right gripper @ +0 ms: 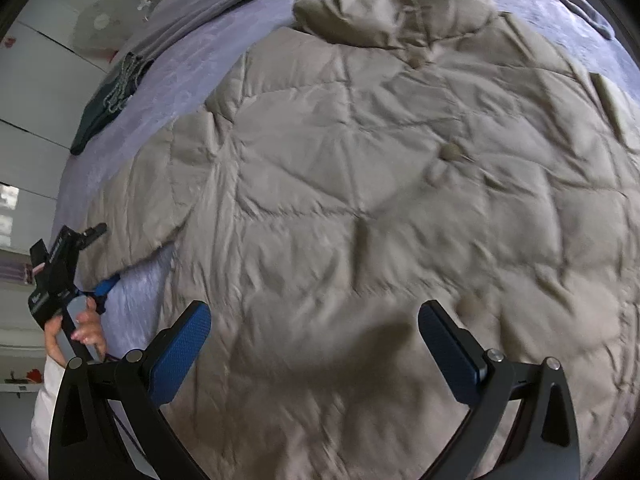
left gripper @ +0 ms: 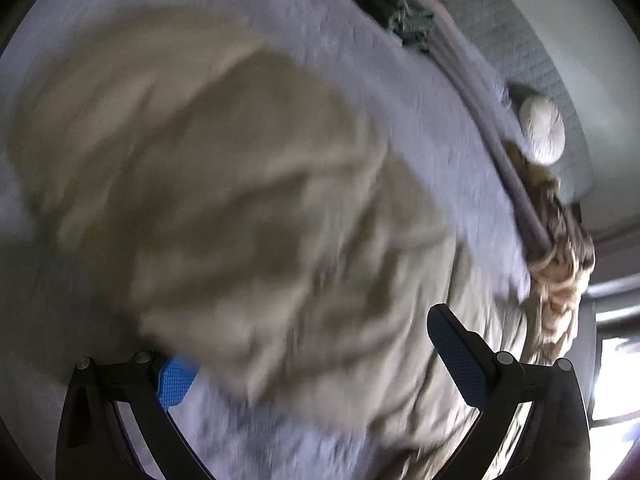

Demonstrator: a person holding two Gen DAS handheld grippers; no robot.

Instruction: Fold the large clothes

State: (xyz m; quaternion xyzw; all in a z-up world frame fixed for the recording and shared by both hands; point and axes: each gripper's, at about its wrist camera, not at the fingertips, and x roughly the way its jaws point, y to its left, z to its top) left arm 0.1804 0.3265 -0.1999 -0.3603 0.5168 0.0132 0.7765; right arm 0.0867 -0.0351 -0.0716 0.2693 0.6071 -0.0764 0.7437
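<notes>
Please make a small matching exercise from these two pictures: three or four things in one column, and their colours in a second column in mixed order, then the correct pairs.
Things:
1. quilted coat
2. bed cover
3. finger pads of the right gripper
4. small garment at the bed's edge

Colours:
a. dark green
b. beige
c. blue
d. pale lilac

Pairs: 1-b, 2-d, 3-c, 4-a

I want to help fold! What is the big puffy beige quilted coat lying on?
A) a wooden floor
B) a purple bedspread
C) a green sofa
B: the big puffy beige quilted coat lies spread flat on a purple bedspread, which shows around its edges in the right wrist view.
</notes>
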